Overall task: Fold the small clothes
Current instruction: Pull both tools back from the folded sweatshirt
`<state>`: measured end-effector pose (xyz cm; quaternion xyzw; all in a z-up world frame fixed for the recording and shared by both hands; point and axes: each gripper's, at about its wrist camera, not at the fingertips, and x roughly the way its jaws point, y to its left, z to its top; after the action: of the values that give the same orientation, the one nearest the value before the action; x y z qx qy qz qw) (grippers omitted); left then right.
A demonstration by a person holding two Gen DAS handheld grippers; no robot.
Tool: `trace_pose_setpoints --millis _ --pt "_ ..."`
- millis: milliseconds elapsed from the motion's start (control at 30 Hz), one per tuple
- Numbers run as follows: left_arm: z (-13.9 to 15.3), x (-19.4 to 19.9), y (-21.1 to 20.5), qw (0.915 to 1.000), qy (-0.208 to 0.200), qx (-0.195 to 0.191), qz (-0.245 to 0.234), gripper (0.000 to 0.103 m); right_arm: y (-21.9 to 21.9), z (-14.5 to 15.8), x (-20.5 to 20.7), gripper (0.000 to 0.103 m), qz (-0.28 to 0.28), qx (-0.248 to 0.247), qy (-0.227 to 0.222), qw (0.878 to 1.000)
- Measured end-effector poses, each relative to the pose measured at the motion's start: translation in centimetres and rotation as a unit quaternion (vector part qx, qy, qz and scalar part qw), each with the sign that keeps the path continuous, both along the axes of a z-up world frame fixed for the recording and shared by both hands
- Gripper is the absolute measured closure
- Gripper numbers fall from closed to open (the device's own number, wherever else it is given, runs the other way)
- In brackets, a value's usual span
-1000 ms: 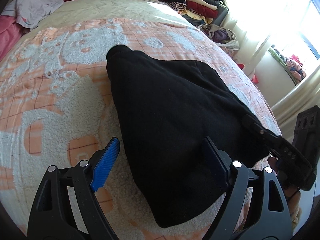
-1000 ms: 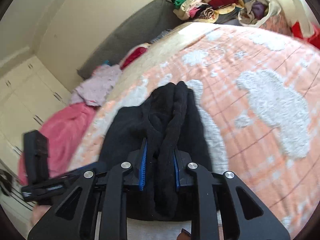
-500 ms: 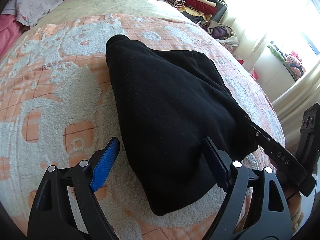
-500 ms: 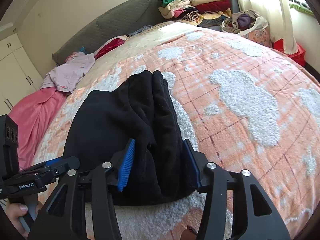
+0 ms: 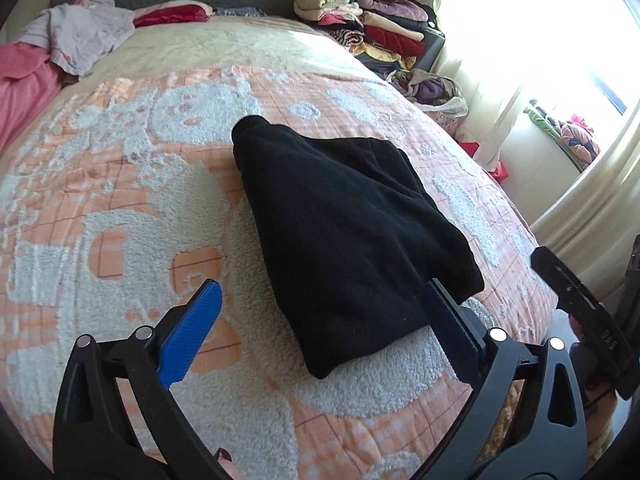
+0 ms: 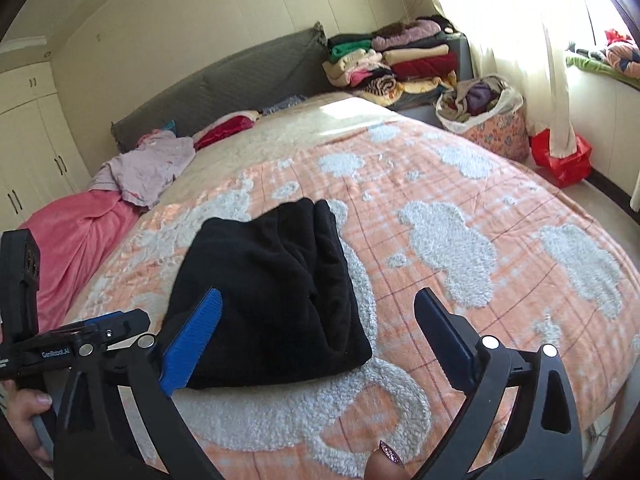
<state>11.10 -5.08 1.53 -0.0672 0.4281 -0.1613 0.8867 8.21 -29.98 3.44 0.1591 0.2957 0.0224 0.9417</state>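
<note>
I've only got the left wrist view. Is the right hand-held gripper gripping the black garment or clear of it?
Observer: The right hand-held gripper is opening, and its pads are not pressing on the black garment, which lies on the blanket.
Operator: Does the fold look tidy from that side?
Observer: At its far end, two thick folded edges lie side by side.
Operator: What stands at the room's far left?
Observer: White wardrobe doors with dark handles.

Bed (image 6: 500,216) under orange-and-white blanket (image 5: 120,208); folded black garment (image 5: 344,232), lilac clothes (image 6: 148,168) on top
</note>
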Motion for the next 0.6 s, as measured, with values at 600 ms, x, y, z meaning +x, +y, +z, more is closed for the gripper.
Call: trace_pose_setpoints --millis 600 --pt "0.0 -6.2 2.0 0.9994 -0.031 0.014 0.004 0.010 3.3 1.2 -6.2 0.004 0.028 -0.057 -0.017 0.998"
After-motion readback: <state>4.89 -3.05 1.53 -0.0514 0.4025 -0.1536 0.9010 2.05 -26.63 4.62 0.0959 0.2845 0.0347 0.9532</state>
